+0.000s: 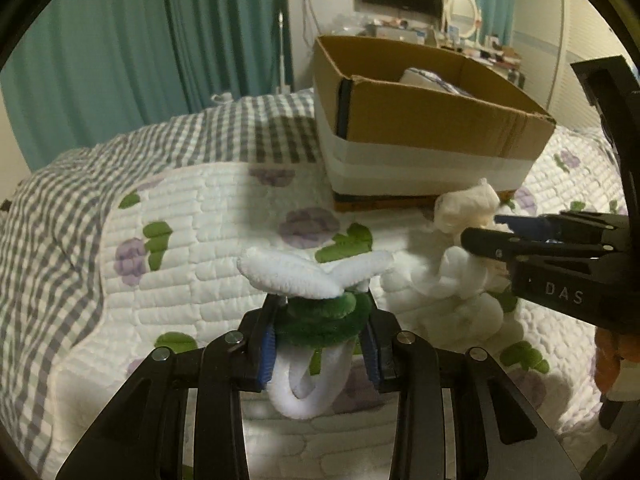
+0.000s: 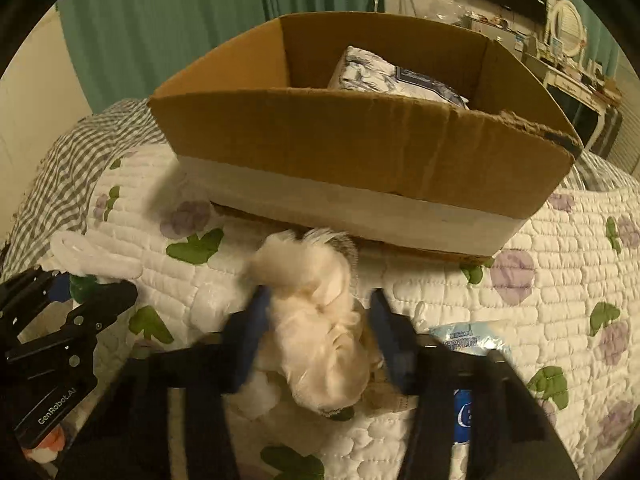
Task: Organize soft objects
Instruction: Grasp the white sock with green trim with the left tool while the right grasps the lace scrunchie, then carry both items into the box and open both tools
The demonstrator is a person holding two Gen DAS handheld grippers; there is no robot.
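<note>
**2 soft toys in the tongs beside the box**

A quilted floral bedspread (image 1: 192, 248) covers the bed, with a grey gingham blanket (image 1: 52, 200) at its far left. An open cardboard box (image 2: 360, 148) sits on the quilt, holding a printed tissue pack (image 2: 392, 76). Just in front of the box, the right gripper (image 2: 316, 320) has a cream plush toy (image 2: 320, 328) between its blue pads; the blurred frame leaves the pads' contact unclear. The left gripper (image 1: 320, 340) is clamped on a green-and-white chenille flower (image 1: 320, 292), lifted above the quilt.
</note>
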